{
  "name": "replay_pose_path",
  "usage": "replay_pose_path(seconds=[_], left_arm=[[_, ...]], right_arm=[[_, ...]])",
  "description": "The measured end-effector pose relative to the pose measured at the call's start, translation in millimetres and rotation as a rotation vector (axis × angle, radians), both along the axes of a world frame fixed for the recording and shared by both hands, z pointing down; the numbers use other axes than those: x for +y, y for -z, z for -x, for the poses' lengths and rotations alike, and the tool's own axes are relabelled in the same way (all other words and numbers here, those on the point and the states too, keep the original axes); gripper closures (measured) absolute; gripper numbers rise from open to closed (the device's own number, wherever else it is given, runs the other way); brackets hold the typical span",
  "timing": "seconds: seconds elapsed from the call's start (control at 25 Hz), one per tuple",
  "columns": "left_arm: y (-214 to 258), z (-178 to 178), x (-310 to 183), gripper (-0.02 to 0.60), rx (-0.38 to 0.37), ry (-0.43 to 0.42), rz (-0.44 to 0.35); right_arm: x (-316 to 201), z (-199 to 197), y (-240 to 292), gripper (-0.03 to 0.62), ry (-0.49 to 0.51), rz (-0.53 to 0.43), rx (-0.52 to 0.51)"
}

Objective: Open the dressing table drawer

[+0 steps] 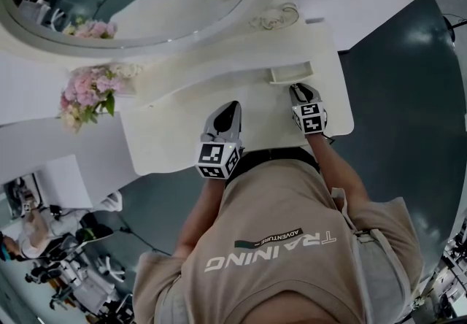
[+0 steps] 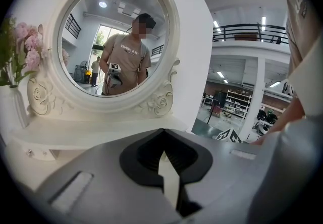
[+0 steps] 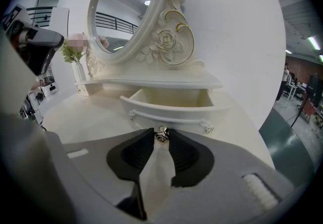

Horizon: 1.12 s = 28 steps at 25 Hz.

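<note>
The small white drawer (image 3: 171,103) of the dressing table (image 1: 175,144) stands pulled out from under the mirror shelf, its inside showing. My right gripper (image 3: 161,132) is shut on the drawer's little metal knob (image 3: 162,135), which sits pinched between the two fingertips. In the head view the right gripper (image 1: 300,89) reaches to the drawer (image 1: 290,73) at the table's right. My left gripper (image 1: 232,107) hovers over the tabletop's middle, apart from the drawer. Seen from its own camera, the left gripper (image 2: 162,130) is shut, its tips meeting with nothing between them.
An oval mirror (image 2: 117,41) in a carved white frame stands at the back. Pink flowers in a vase (image 1: 89,95) sit at the table's left. The table's right edge (image 1: 349,107) drops to dark floor. My body stands against the front edge.
</note>
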<state>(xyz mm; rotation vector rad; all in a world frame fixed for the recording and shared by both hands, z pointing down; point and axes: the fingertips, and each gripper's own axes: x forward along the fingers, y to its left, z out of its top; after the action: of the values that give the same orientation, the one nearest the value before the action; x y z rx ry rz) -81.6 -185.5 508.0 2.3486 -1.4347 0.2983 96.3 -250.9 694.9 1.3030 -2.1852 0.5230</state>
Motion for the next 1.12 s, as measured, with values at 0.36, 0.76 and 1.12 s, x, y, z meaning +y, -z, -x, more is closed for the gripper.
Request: replay_pose_path(seconds=[0.36,0.76,1.12], left_arm=[[-6,0,9,0.563,-0.003,0.007,0.009],[-13,-2,11,0.563,0.012,-0.006,0.010],[8,-7,2,0.563,0.024,-0.046,-0.038]], right_arm=[[3,0,4,0.493,0.011,-0.020,0.025],[34,-5,19,0.545,0.060,-0.038,0.018],[58,12,68,0.592,0.210,-0.139,0.018]])
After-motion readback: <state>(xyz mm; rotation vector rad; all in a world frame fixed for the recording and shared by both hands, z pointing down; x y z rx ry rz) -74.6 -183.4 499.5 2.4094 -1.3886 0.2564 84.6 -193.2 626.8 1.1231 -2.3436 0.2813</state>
